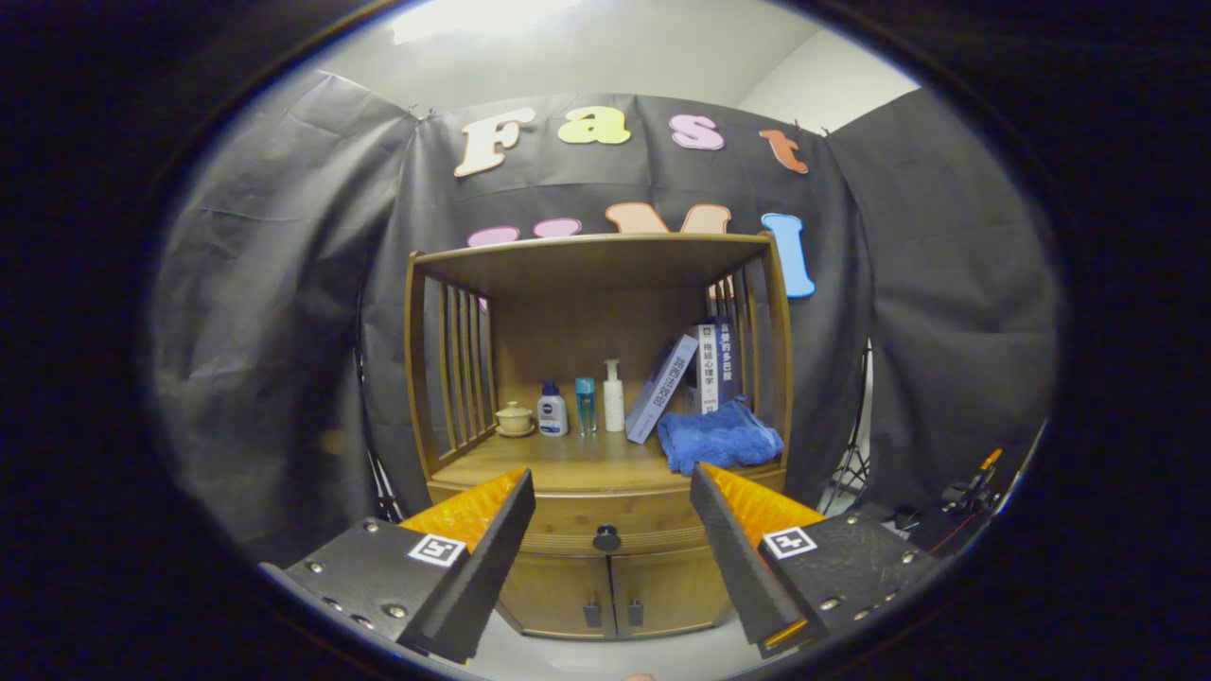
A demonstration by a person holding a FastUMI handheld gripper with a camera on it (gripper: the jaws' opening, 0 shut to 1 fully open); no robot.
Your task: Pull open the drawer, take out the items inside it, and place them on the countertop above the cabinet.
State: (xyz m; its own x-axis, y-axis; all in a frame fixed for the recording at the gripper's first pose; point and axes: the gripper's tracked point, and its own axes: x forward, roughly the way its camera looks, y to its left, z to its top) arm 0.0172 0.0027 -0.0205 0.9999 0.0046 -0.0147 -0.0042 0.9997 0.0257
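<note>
**Facing the closed drawer, jaws spread wide**

Hovering in front of a wooden cabinet (pixel 605 397), with the gripper (pixel 610 492) held apart from it and gripping nothing. Fingers (pixel 492 530) spread wide, one on each side of the drawer (pixel 605 530), framing its dark round knob (pixel 606 538) just ahead and between them. Drawer shut, flush with the cabinet front, so contents hidden. Below it, two small doors (pixel 615 591) closed, each with a dark handle near the middle seam.

Above the drawer, a wooden countertop (pixel 558 463) set under a flat roof with slatted sides. Lined up along the back: a small lidded cup (pixel 515 418) on a saucer, a dark blue bottle with a white cap (pixel 552 410), a slim light blue bottle (pixel 586 405), and a white pump bottle (pixel 614 395). Further along, one book (pixel 661 386) leaning against upright books (pixel 716 364). In front of the books, a crumpled blue towel (pixel 719 437) near the countertop's front corner.

Behind and around, black cloth draped as walls, pale ceiling above, a stand leg (pixel 851 454) and some clamps (pixel 974 487) off to one side.
</note>
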